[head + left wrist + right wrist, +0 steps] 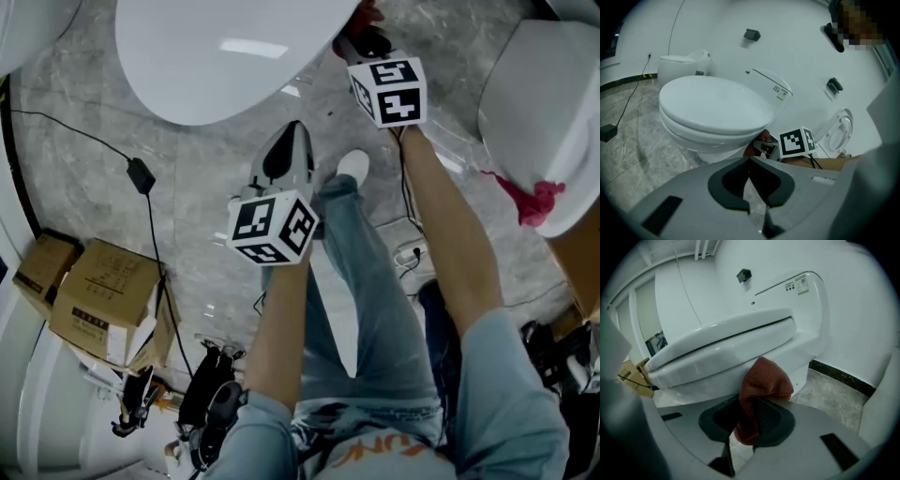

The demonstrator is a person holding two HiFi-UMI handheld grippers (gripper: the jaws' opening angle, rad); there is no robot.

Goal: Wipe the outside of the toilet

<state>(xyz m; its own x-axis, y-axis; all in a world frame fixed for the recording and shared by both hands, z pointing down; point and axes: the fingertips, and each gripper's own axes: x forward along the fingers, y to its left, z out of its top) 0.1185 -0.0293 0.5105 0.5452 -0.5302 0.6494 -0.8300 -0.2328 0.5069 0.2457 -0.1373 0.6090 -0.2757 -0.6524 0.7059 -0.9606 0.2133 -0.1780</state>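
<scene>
My right gripper is clamped on the red cloth, pressed to the toilet side; its nose points left, I think. And my left gripper is closed, empty.

Grey marble-look tile floor. Toilet stands far centre. Two cardboard boxes near left. Black power adapter with thin cable left of centre. White power strip right. Person's white shoe centre.
</scene>
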